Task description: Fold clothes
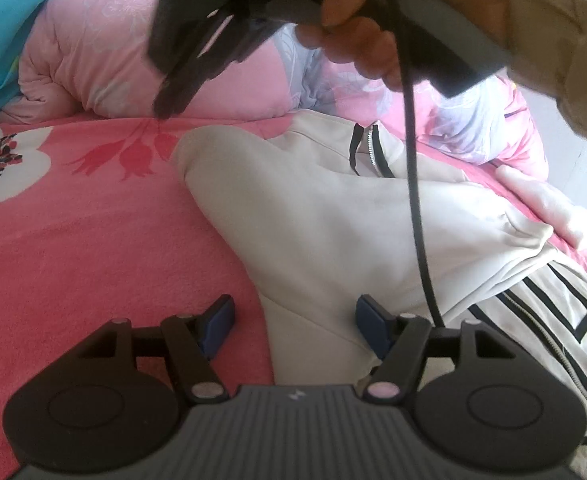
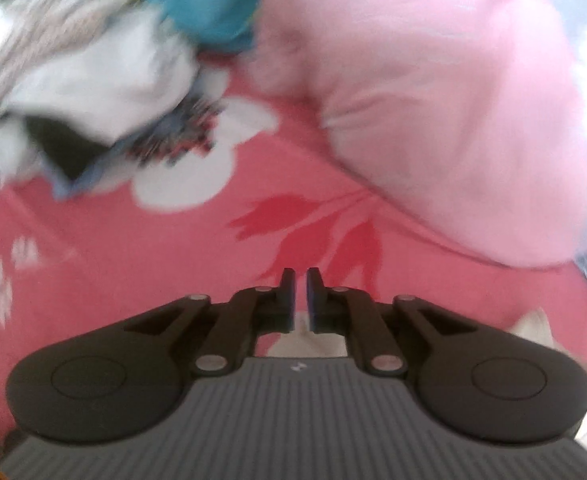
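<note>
In the left wrist view, the left claw (image 1: 293, 322) stands wide apart, its 2 blue-padded fingers (image 1: 217, 322) low over the edge of a cream-white zip-up jacket with black stripe trim (image 1: 333, 232). Nothing is pinched between them; the right pad sits over the jacket's cloth and the left pad over the coral-pink bed sheet printed with red tulips and white flowers (image 1: 73, 240). The jacket lies spread on the bed, from the claw up toward a black-edged zipper (image 1: 371, 148) near its far end, with black outlined stripes showing at the lower right. Behind it a puffy pale-pink quilted duvet (image 1: 93, 64) is bunched along the far side, with a turquoise cloth (image 1: 1, 20) at the upper left. Above, a person's hand (image 1: 357, 40) in a tan sleeve (image 1: 553, 20) holds the right claw (image 1: 169, 100) in the air, its dark fingers together, and a black cable (image 1: 413, 200) hangs down across the jacket.

The right wrist view is blurred. The right claw (image 2: 301, 296) is nearly closed, with only a thin slit between its pads and no cloth caught there. It points down at the pink sheet (image 2: 133, 264). A bit of cream cloth (image 2: 309, 340), probably the jacket, shows just under the claw's base. The pink duvet (image 2: 453, 120) fills the right side, and a heap of white and dark clothes (image 2: 85, 96) lies at the upper left beside the turquoise cloth (image 2: 209, 0).
</note>
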`<control>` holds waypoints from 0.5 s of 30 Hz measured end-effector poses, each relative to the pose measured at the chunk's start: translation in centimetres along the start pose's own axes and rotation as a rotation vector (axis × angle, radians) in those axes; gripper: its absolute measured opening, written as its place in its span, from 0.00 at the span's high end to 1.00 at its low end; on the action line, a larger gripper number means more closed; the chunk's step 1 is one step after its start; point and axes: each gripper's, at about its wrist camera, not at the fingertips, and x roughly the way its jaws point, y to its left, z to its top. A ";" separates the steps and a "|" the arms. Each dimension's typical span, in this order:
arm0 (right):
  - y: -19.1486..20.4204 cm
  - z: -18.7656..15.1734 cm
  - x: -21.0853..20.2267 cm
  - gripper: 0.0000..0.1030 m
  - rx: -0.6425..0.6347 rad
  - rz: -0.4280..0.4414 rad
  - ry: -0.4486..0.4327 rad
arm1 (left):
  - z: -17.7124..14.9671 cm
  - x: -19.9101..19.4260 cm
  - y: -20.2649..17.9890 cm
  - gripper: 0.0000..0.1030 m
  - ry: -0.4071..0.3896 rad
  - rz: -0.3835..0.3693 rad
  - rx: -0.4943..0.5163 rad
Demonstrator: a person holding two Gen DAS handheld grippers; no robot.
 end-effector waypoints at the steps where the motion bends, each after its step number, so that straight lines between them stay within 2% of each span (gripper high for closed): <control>1: 0.8 0.3 0.4 0.81 -0.045 -0.008 0.031 | 0.0 0.0 0.0 0.35 0.000 0.000 0.001; 3: 2.3 0.7 1.6 0.72 -0.135 -0.061 0.106 | 0.0 -0.1 0.0 0.35 0.000 0.001 0.001; 6: 3.4 1.0 4.0 0.72 -0.194 -0.123 0.232 | -0.1 -0.1 0.0 0.35 -0.001 0.001 0.004; 8: 4.1 0.6 5.4 0.74 -0.245 -0.141 0.301 | -0.1 0.0 0.0 0.35 -0.001 0.001 0.004; 9: 4.3 0.4 5.9 0.83 -0.268 -0.165 0.320 | -0.1 0.0 0.0 0.35 -0.001 0.001 0.004; 10: 4.4 0.1 5.9 0.90 -0.281 -0.181 0.307 | -0.1 0.0 0.0 0.35 -0.002 0.000 0.004; 11: 4.5 -0.1 5.8 0.91 -0.294 -0.197 0.294 | -0.1 0.0 0.0 0.35 -0.002 0.001 0.004; 13: 4.1 -0.1 4.5 0.95 -0.248 -0.184 0.226 | -0.1 0.1 -0.1 0.35 -0.002 0.002 0.006; 15: 2.9 -0.1 2.9 0.95 -0.142 -0.166 0.154 | -0.1 0.3 -0.1 0.35 -0.003 0.003 0.008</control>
